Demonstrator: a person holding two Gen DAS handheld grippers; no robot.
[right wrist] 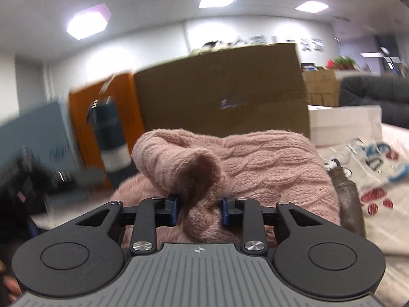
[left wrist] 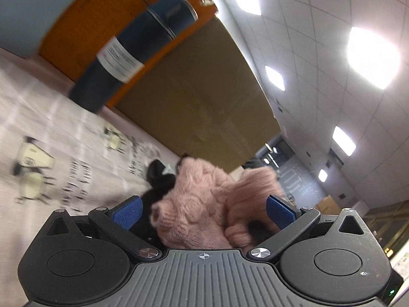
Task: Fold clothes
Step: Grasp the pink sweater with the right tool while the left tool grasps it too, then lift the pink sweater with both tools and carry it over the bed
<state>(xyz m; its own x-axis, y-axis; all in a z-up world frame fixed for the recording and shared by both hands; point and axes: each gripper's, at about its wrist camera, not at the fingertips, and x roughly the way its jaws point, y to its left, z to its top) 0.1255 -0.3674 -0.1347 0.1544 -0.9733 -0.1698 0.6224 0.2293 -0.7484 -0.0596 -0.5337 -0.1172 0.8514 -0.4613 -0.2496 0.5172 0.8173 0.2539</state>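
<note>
From the left wrist view, the left gripper (left wrist: 203, 211) stands wide open, its blue pads (left wrist: 127, 212) spread far apart with the pink sweater (left wrist: 194, 204) bunched between them but gripped by neither; the knit touches no pad that I can see. The sweater sits dead ahead at twelve o'clock, a rolled cuff end pointing back toward eleven, with a dark garment (left wrist: 158, 179) under it toward ten. Farther off at eleven stands a blue tumbler (left wrist: 133, 51) on the printed cloth (left wrist: 51, 128), and a cardboard box (left wrist: 204, 89) fills twelve to one.

From the right wrist view, the right gripper (right wrist: 199, 208) is partly closed, its jaws narrowed around a fold of the pink sweater (right wrist: 255, 166); whether the pads truly pinch the knit I cannot tell, since wool hides the contact. The sleeve opening gapes at twelve, and the sweater's bulk runs crosswise from nine to three. A dark brown item (right wrist: 347, 199) lies just beside it at two.

By my judgement the right gripper is the nearer to a hold, so the left must close on the loose bunch before any fold is drawn.
</note>
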